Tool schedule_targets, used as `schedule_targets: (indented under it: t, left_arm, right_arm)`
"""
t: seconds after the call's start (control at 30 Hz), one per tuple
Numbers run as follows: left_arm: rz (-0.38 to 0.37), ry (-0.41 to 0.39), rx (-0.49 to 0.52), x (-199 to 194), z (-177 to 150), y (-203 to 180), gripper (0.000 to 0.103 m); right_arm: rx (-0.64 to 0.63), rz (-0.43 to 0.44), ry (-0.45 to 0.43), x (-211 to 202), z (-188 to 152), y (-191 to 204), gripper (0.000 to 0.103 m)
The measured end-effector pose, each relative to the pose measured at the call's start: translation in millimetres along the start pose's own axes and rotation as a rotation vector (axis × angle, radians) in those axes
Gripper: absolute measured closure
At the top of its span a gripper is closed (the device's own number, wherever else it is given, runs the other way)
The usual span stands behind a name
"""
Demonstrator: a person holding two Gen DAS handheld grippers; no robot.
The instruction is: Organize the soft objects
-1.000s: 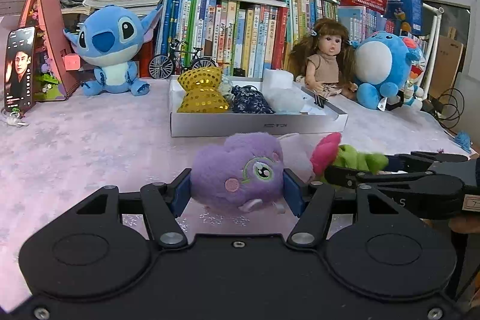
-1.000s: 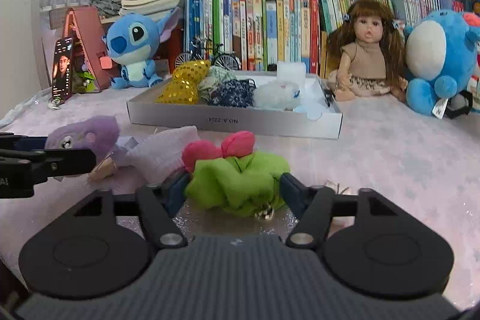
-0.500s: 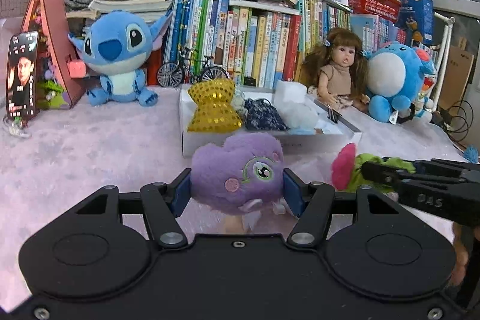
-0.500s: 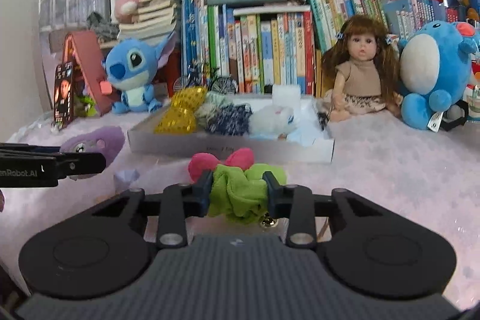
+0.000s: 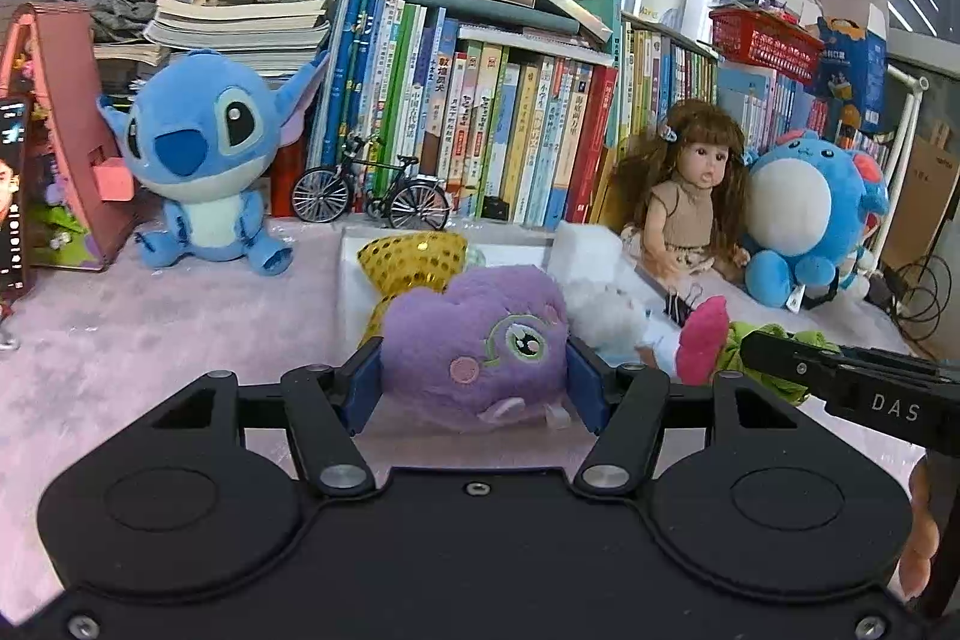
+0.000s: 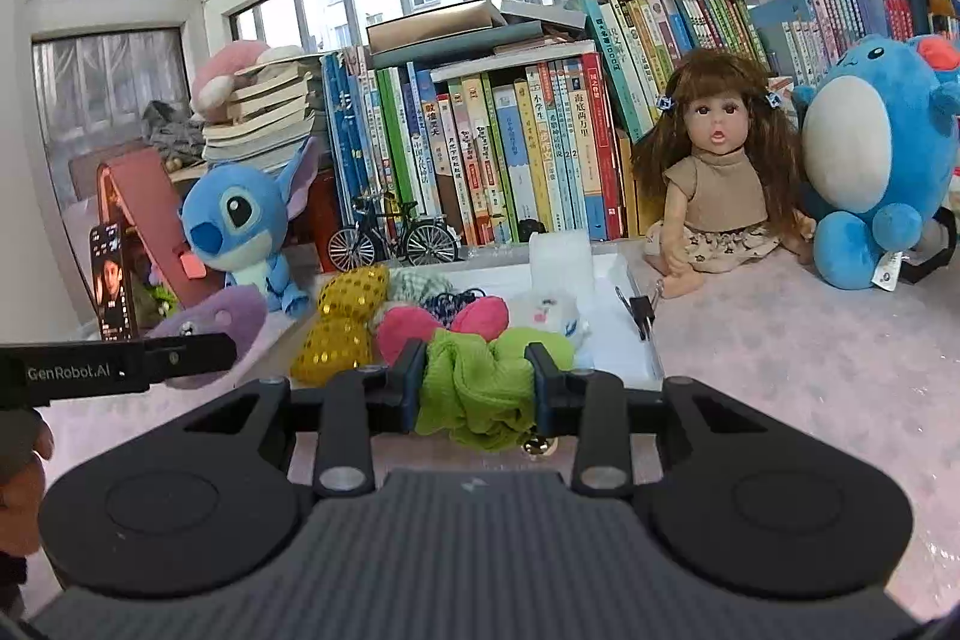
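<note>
Left gripper (image 5: 474, 379) is clamped on the purple plush (image 5: 477, 340), blue pads pressing both flanks; the plush hangs off the pink tabletop (image 5: 150, 340) at the near edge of the white tray (image 6: 636, 340). Right gripper (image 6: 477, 382) is gripping the green scrunchie (image 6: 474, 388), jaws tight on the bunched fabric, pink bow (image 6: 444, 322) sticking up behind and a small bell dangling below.

Step in hand, as I read it: carry both to the tray and drop them in. To do it well: keep both loads above the tray wall, go past the near rim before releasing, and aim for the free floor toward the right side; the gold sequin bow (image 6: 342, 328), dark scrunchie (image 6: 447, 301) and white plush (image 6: 549, 313) fill the left and middle. The two grippers are close side by side, so stagger the drops.

Orientation: the purple plush's face points back at the left camera, eye toward the right, long axis running across the jaws. Scrunchie is a crumpled ring, no clear long axis; bow end points away toward the tray.
</note>
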State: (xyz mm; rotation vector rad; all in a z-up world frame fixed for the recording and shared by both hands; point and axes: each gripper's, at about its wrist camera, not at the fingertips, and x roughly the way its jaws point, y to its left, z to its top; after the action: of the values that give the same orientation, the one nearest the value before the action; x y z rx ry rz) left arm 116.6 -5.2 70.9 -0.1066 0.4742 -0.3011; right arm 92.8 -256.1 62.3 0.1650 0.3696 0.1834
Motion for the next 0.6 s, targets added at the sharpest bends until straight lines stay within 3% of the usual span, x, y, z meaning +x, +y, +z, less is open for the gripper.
schedule_targets:
  t: [0.23,0.37,0.6]
  left_arm:
    - [-0.078,0.06,-0.051,47,24,0,0.043]
    - [-0.058,0.079,-0.067,83,36,-4,0.043]
    - [-0.028,0.041,-0.072,130,69,-12,0.043]
  right_arm:
    - [0.044,0.022,0.014,38,37,-10,0.064]
    - [0.072,0.03,0.038,69,56,-16,0.063]
    - [0.158,0.016,0.093,121,76,-25,0.063]
